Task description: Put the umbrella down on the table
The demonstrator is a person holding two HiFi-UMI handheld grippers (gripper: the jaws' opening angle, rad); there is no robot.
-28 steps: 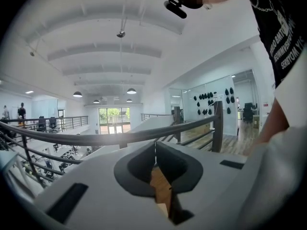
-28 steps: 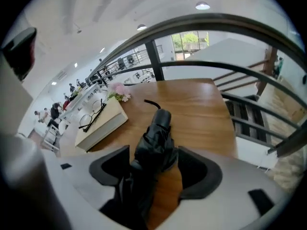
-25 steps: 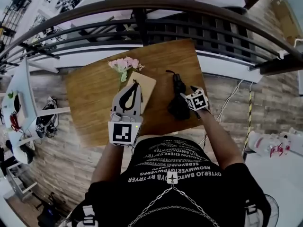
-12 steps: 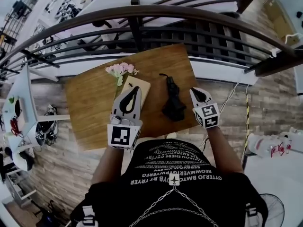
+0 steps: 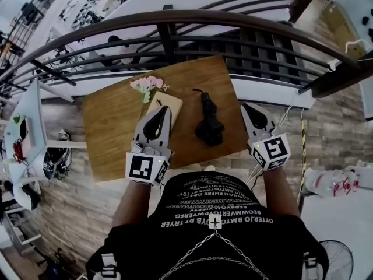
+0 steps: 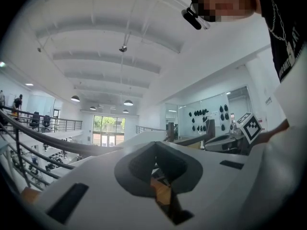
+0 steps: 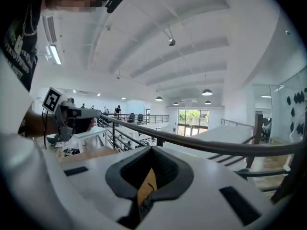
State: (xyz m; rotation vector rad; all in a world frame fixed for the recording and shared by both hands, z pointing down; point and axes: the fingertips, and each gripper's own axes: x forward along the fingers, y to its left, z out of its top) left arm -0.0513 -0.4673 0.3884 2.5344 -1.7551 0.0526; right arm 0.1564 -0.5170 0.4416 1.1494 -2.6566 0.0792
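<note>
The folded black umbrella (image 5: 208, 123) lies on the wooden table (image 5: 111, 139), right of its middle, strap end pointing to the far side. No gripper touches it. My right gripper (image 5: 249, 108) hangs raised off the table's right edge, to the right of the umbrella, jaws shut and empty. My left gripper (image 5: 164, 109) hovers over the table left of the umbrella, also shut with nothing in it. In the left gripper view (image 6: 158, 176) and the right gripper view (image 7: 146, 186) the jaws meet, pointing out level over the railing.
A bunch of pink flowers (image 5: 148, 84) and a pale board (image 5: 169, 102) lie at the table's far side, under my left gripper. A dark metal railing (image 5: 175, 22) curves just beyond the table. A white desk (image 5: 29, 127) stands at the left. Cables trail on the floor at the right.
My right gripper has left the umbrella and risen up and to the right. The umbrella stays lying on the table. My left gripper has lifted a little.
</note>
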